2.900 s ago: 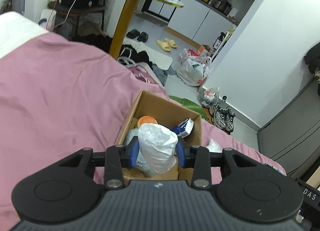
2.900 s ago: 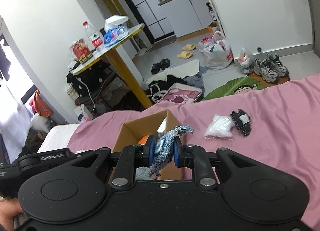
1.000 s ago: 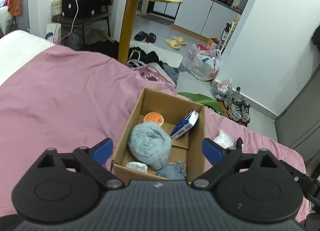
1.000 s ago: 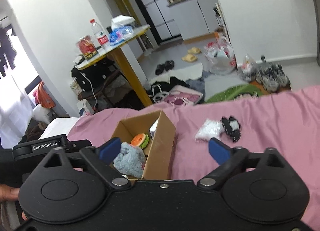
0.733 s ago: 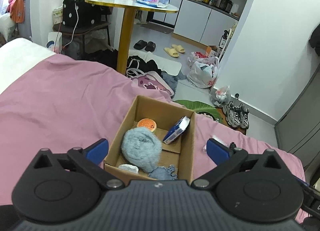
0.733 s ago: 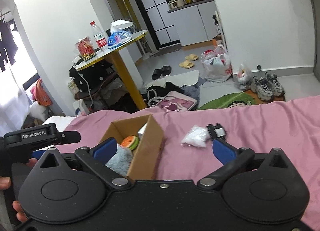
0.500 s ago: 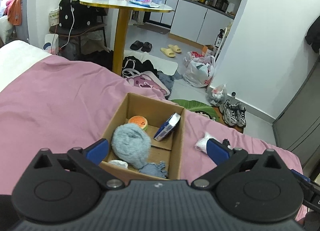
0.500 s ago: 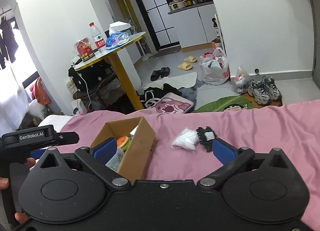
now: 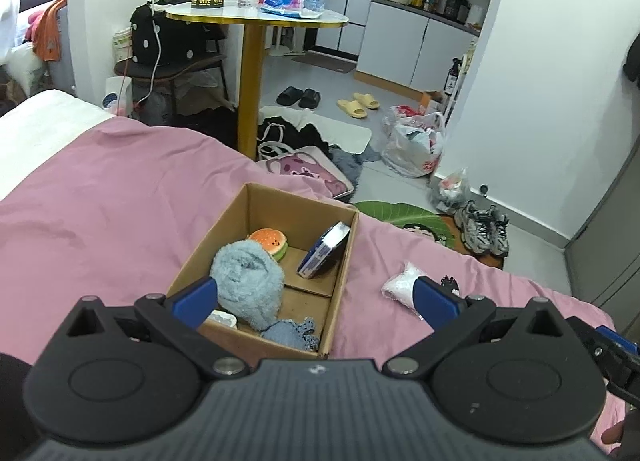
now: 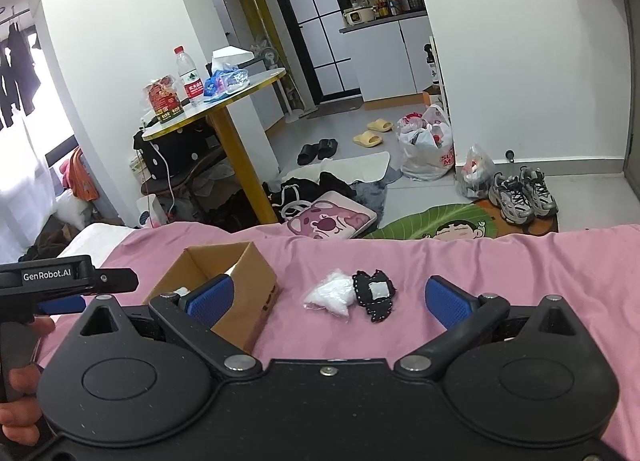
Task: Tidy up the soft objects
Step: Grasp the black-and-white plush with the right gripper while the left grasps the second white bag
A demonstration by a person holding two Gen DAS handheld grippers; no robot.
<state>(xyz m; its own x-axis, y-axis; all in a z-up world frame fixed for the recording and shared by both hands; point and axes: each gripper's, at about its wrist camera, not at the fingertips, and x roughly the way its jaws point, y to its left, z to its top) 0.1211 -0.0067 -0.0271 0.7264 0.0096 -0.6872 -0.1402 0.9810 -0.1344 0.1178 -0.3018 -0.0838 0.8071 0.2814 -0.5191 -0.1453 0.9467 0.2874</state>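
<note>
A cardboard box [image 9: 344, 261] [image 10: 256, 281] sits on the pink bedspread [image 9: 100, 221]. Inside lie a fluffy light-blue ball [image 9: 248, 277], a blue knitted piece [image 9: 292, 333], a burger-shaped toy [image 9: 270, 241], a blue-and-white packet [image 9: 326, 247] and a white wrapped item [image 9: 222, 317]. To the box's right on the bed lie a white soft bag [image 10: 330, 297] [image 9: 396, 287] and a black-and-white soft item [image 10: 374, 293]. My left gripper [image 9: 314, 301] is open and empty above the box's near end. My right gripper [image 10: 328, 299] is open and empty, with the white bag between its fingers further ahead.
Beyond the bed's far edge stand a round yellow-legged table [image 9: 256, 17] with a bottle and snacks, clothes and bags on the floor [image 10: 328, 217], slippers, sneakers [image 10: 520, 193] and a white plastic bag [image 10: 426, 157]. The left gripper's body [image 10: 60, 277] shows at the right view's left edge.
Both grippers let go of their items into the box and opened wide. Since then both have drawn back and swung right, so the white bag and black item came more into view.
</note>
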